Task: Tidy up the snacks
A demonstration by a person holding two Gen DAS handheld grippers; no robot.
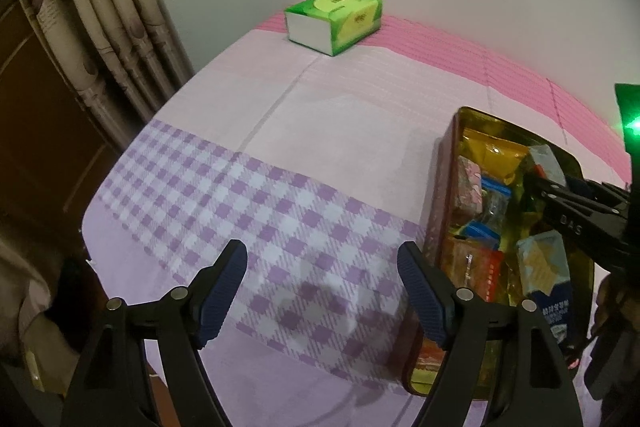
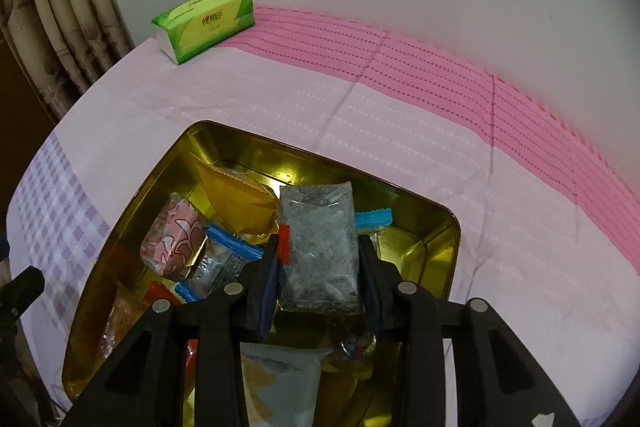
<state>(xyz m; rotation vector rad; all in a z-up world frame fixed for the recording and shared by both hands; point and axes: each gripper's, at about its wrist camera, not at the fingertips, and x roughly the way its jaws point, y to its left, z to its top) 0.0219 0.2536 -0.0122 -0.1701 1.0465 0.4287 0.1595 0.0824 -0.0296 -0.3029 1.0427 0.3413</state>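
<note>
Between the blue-padded fingers of the right gripper (image 2: 319,279) sits a clear packet (image 2: 320,251), clenched on both long sides and held upright over the tin. Its film is crinkly and see-through, with dark grey bits inside and a small red tab on its left edge.

Below it lies the gold tin (image 2: 436,259), a rounded-corner rectangle with shiny mirror-like walls. Snacks are piled loosely inside: one pink patterned wrapper (image 2: 176,243), one mustard-yellow pouch (image 2: 236,199) with a zigzag top edge, two clear sachets with blue serrated ends (image 2: 228,251), and one pale blue-grey bag (image 2: 280,383) nearest the camera. An orange-red pack shows at the tin's left, partly hidden.

Left of the tin, the left gripper (image 1: 322,283) hangs with its jaws spread wide and nothing between them, above the purple-checked part of the tablecloth (image 1: 280,227). The cloth is thin and creased, lilac plaid near, pale pink in the middle, a brighter pink striped band at the far edge.

Farthest back, one green tissue pack (image 1: 334,21) rests by the wall, beside a beige patterned curtain (image 1: 100,11).
</note>
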